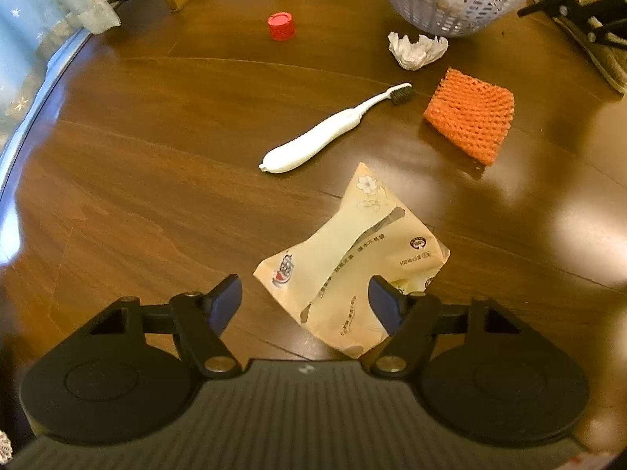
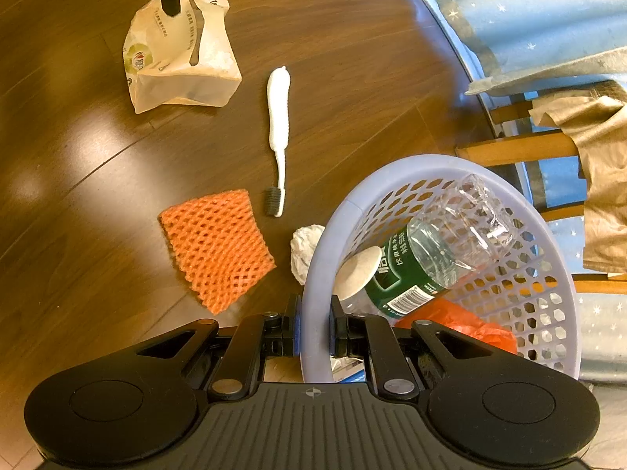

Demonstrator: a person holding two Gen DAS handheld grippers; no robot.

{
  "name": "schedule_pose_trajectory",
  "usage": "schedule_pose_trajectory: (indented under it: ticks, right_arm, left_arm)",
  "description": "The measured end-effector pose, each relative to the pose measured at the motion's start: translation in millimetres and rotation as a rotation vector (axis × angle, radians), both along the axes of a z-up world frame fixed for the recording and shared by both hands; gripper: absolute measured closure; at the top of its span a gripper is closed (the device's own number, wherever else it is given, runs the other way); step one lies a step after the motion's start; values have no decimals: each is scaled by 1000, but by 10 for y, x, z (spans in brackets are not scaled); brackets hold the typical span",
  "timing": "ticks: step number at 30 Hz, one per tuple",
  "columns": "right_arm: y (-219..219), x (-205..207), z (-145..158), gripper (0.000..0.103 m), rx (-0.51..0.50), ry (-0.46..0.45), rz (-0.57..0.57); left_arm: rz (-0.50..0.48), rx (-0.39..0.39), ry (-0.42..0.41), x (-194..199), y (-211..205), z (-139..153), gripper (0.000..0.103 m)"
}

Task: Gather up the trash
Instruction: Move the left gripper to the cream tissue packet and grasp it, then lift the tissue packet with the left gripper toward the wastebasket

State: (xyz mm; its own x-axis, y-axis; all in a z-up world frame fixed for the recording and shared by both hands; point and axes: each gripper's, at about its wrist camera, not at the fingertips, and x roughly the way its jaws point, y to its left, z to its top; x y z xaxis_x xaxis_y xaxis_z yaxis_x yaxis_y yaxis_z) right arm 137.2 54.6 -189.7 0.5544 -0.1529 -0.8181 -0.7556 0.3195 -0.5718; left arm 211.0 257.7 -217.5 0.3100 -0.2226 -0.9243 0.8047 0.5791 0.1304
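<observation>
— While the left gripper (image 1: 305, 299) hangs spread wide over the beige tissue packet (image 1: 352, 258), what does its camera catch that the other misses?

— A red bottle cap (image 1: 281, 26) far across the wooden floor (image 1: 137, 156), alone, well apart from everything else. The right view never shows it.

— And the right view's own?

— Inside the lavender basket (image 2: 317, 274): a clear plastic bottle (image 2: 431, 250) with a green label, lying tilted, and something orange-red (image 2: 462, 323) beneath it. The right gripper (image 2: 315, 327) is clamped on the basket's rim, one finger either side.

— Loose trash?

— A white toothbrush (image 1: 329, 131) lies between the packet and the orange foam net (image 1: 470, 115). A crumpled tissue (image 1: 416, 50) sits just beside the basket's wall.

— Anything blocking?

— In the right view, the basket rim hides part of that tissue, and the left gripper's finger crosses the packet's top.
</observation>
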Motion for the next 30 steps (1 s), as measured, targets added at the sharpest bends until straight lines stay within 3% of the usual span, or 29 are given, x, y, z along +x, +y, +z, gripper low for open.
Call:
schedule_pose_trajectory:
  ticks: [7,13,24,26,30]
  right_arm:
    - [-8,20,14,94,6,-3,-7]
    - [-11,17,7,94,5,-1,-6]
    - [-14,18,6,94,5,0,-7]
    - [-15,17,5,94,4,0,-7]
    - [-17,15,4,94,4,-1,-6]
  left_arm:
    - [-69,16,-44,33,-159,-63,38]
    - [-143,69,-57,14,-246,-156,54]
    - [-125,104,-31,9,-218,-206,84]
    - [-115,102,-22,11,-216,-205,95]
    - [-100,102,-5,9,-222,-196,103]
